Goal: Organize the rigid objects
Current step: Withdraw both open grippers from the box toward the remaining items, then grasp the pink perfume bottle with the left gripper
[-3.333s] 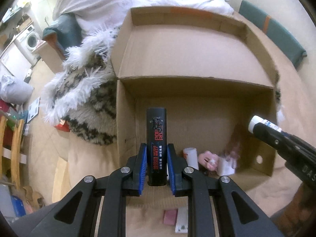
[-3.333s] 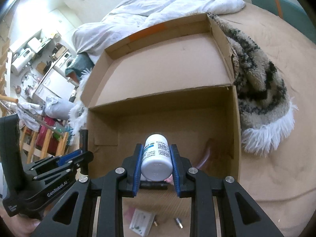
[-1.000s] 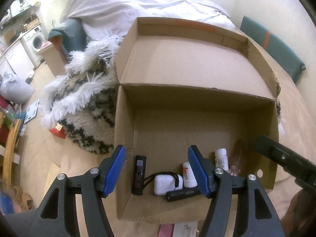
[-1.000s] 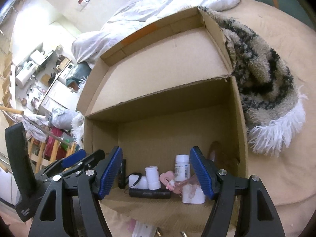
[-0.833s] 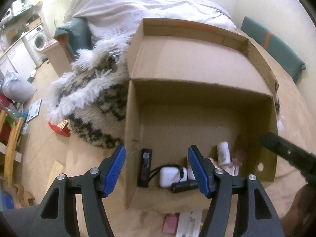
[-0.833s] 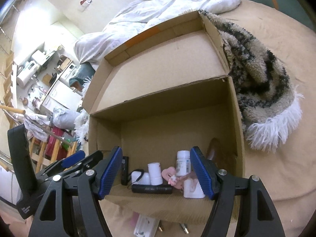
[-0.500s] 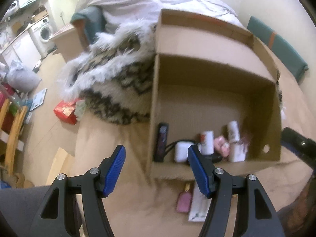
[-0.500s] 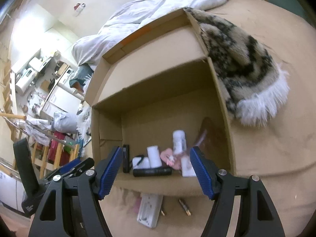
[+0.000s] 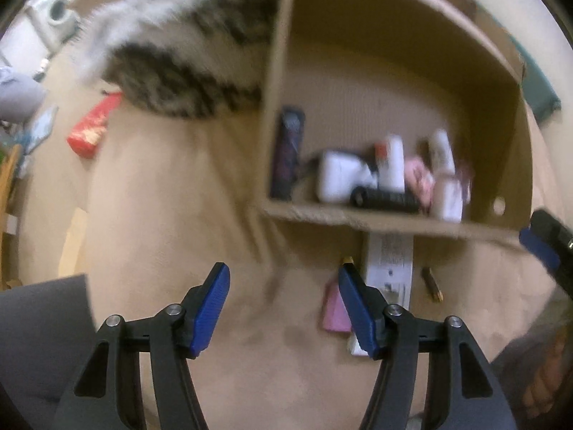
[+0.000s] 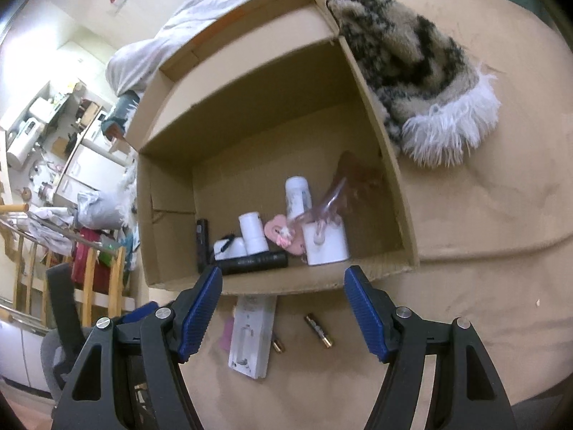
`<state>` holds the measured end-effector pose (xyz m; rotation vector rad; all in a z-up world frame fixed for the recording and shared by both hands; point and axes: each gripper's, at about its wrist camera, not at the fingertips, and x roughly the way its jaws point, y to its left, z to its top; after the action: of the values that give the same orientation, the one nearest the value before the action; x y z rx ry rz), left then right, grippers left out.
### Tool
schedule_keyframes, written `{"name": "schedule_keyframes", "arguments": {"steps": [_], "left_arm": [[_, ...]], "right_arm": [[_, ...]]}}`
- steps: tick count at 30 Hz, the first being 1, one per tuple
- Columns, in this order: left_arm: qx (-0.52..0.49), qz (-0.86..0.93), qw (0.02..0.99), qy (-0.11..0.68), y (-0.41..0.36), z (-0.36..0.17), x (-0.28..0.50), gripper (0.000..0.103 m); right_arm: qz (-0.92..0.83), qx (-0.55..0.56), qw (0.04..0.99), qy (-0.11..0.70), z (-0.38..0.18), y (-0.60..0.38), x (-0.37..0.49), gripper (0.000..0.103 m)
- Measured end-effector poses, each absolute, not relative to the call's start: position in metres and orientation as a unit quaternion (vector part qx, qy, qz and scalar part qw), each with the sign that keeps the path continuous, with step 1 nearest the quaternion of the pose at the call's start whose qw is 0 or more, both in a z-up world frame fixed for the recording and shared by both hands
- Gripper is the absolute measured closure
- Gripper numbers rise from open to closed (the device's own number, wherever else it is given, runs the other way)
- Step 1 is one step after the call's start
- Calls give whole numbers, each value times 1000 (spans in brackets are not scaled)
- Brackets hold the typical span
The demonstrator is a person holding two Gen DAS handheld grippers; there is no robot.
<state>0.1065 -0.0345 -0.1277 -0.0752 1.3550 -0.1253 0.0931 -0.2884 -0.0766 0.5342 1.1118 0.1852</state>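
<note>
Tan bedspread (image 10: pixel 465 286) carries the cardboard box (image 10: pixel 390 165). White remote (image 10: pixel 252 333) lies just outside its near wall, long axis near-far, beside pink card (image 9: pixel 335 306). Left gripper (image 9: pixel 283 304) empty, closing, nearest the card (blurry); right gripper (image 10: pixel 283 308) wide, empty, remote left-of-centre between its fingers.

We are in a home, a small lived-in flat: a bed (image 10: pixel 483 251) under a tan sheet carries a rumpled white duvet (image 10: pixel 250 7) and a shaggy throw (image 10: pixel 412 64), while a washing machine (image 9: pixel 53 14) and kitchen counters (image 10: pixel 53 114) crowd the room beyond.
</note>
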Motion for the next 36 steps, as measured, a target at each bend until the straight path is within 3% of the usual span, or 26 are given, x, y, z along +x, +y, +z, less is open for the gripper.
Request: {"name": "schedule_keyframes", "arguments": {"steps": [2, 15, 17, 26, 28, 30, 36], "left_arm": [[-44, -72, 756, 650, -41, -143, 108, 57], [-20, -110, 704, 702, -74, -181, 102, 64], [-16, -116, 706, 698, -78, -180, 101, 80], [-25, -85, 713, 695, -65, -173, 101, 80], [-29, -75, 717, 692, -58, -170, 104, 80], [-37, -70, 721, 688, -53, -166, 105, 80], [-49, -63, 726, 683, -40, -160, 108, 80]], "right_arm": [[86, 241, 813, 523, -78, -285, 93, 28], [91, 200, 818, 532, -77, -274, 89, 28], [94, 200, 815, 536, -79, -274, 87, 28], [125, 200, 778, 582, -103, -257, 85, 29], [114, 190, 768, 601, -115, -256, 89, 41], [107, 191, 753, 620, -128, -255, 95, 45], [93, 145, 717, 675, -169, -238, 105, 50]]}}
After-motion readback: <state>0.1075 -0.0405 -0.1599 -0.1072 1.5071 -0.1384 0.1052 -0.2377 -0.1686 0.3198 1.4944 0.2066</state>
